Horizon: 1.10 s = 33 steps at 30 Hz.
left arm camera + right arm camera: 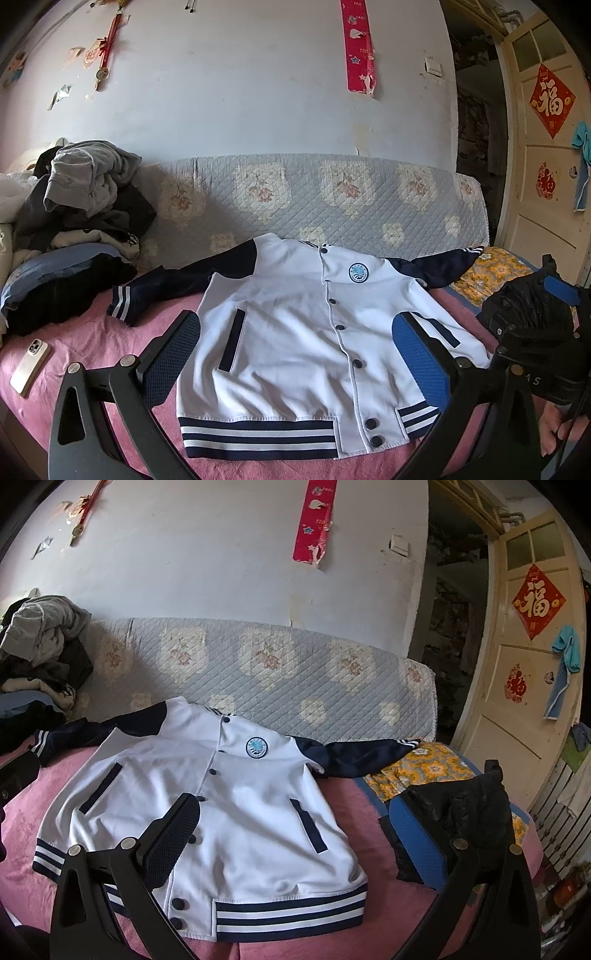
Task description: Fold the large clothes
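A white baseball jacket (288, 306) with navy sleeves, striped hem and a round blue chest badge lies flat, buttoned and face up, on the pink bedspread (122, 339). Both sleeves are spread outwards. My left gripper (297, 358) hovers open over its lower half, one pad to each side of the body and nothing between them. The right wrist view shows the same jacket (236, 786). My right gripper (293, 840) is open above its right front and hem, holding nothing. Its body, held by a hand (554, 432), shows at the right edge of the left wrist view.
A heap of grey and dark clothes (88, 184) sits at the back left. A phone (29, 365) lies on the bed's left. A black garment (461, 805) and a yellow floral cloth (424, 768) lie right of the jacket. A quilted backrest (314, 192) runs behind; a door (524, 686) stands right.
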Motion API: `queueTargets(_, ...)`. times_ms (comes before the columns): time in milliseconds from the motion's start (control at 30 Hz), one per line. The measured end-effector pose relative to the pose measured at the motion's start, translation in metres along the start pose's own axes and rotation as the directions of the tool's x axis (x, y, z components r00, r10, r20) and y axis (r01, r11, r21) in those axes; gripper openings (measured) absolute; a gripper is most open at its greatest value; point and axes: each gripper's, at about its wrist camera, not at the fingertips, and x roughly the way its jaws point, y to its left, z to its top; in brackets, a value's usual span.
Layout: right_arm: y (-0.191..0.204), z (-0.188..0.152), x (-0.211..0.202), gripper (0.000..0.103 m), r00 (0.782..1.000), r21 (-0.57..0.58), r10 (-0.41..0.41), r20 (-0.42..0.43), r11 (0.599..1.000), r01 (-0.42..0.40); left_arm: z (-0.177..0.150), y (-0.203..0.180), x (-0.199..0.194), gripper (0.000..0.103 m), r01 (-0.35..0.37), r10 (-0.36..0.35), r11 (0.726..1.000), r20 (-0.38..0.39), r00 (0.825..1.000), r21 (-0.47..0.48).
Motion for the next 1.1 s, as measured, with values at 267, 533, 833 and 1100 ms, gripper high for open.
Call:
queueTargets(267, -0.001, 0.001, 0.001, 0.103, 1.000, 0.006, -0.013, 0.006, 1.000, 0.013, -0.003, 0.002, 0.001, 0.103, 0.000, 0.000, 1.000, 0.005, 1.000, -0.014)
queueTargets(533, -0.008, -0.002, 0.003, 0.103, 1.000, 0.043, 0.016, 0.009, 0.999, -0.016, -0.005, 0.001, 0.003, 0.103, 0.004, -0.004, 1.000, -0.003, 1.000, -0.014)
queueTargets(833, -0.004, -0.002, 0.000, 0.103, 1.000, 0.014, -0.004, 0.005, 1.000, 0.004, -0.007, -0.001, 0.002, 0.103, -0.001, 0.001, 1.000, 0.002, 1.000, -0.030)
queueTargets(1100, 0.001, 0.000, 0.001, 0.103, 1.000, 0.015, -0.003, -0.007, 1.000, 0.003, -0.008, -0.001, 0.000, 0.103, -0.004, 0.004, 1.000, -0.002, 1.000, -0.031)
